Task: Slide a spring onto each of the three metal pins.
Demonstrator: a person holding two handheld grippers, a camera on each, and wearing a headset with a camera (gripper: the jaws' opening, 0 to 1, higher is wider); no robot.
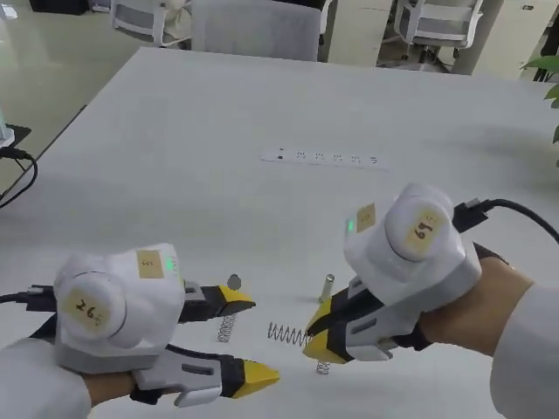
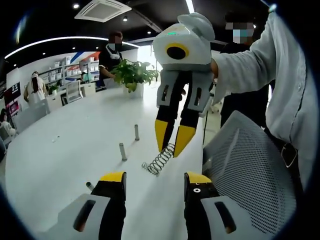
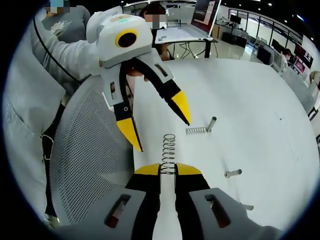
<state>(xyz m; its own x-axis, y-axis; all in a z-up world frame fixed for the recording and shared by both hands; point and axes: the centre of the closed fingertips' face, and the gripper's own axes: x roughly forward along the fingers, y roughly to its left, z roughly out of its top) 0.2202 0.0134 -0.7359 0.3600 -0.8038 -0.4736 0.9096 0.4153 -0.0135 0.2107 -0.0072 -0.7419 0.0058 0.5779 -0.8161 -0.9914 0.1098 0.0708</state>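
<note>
My right gripper (image 1: 312, 343) is shut on one end of a wire spring (image 1: 284, 333), which sticks out level towards the left gripper. In its own view the jaws (image 3: 168, 169) pinch the spring (image 3: 169, 147). My left gripper (image 1: 255, 339) stands open, its yellow tips either side of the spring's free end with nothing held (image 2: 156, 178). One bare metal pin (image 1: 327, 286) stands just beyond the right gripper. Another pin (image 1: 234, 282) has a second spring (image 1: 227, 327) against it (image 3: 197, 130); whether it is threaded on I cannot tell. A third small spring (image 1: 323, 367) lies under the right gripper.
A white power strip (image 1: 323, 158) lies mid-table. The white table (image 1: 218, 175) stretches far ahead. Mesh office chairs (image 1: 258, 26) stand at the far edge, and one (image 2: 250, 165) is close by. A potted plant (image 2: 132, 72) stands at the table's end, with people behind it.
</note>
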